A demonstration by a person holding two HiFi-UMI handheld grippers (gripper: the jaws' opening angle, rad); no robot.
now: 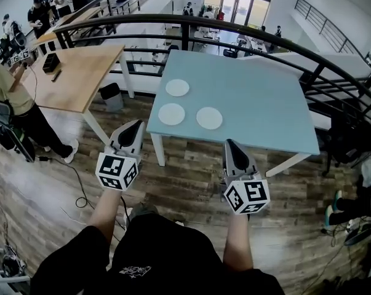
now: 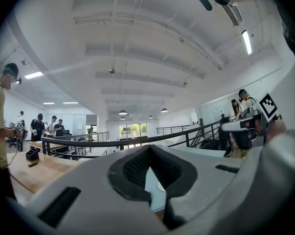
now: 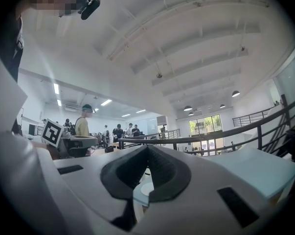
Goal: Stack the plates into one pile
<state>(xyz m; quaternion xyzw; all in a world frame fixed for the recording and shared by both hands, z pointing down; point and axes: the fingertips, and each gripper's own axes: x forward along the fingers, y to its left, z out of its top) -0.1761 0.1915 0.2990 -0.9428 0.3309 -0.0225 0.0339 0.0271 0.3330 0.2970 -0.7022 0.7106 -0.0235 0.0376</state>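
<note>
Head view, three round white plates [image 1: 177, 88] [image 1: 171, 114] [image 1: 209, 118] spread apart on pale blue square table [image 1: 265, 103], left gripper [image 1: 136, 123] and right gripper [image 1: 228, 143] short of it, jaws closed, empty.

We look down on a wood-plank floor [image 1: 191, 183] under a pale blue surface [image 1: 259, 103], with a wooden table [image 1: 74, 72] to its left. A curved black railing [image 1: 185, 29] runs behind both. Beyond it, glass doors [image 1: 237, 5] glow. Strip lights [image 2: 246, 41] line the white ceiling [image 2: 137, 43].

Left gripper [image 2: 148, 150] hides most of 1 plate [image 2: 161, 186].
</note>
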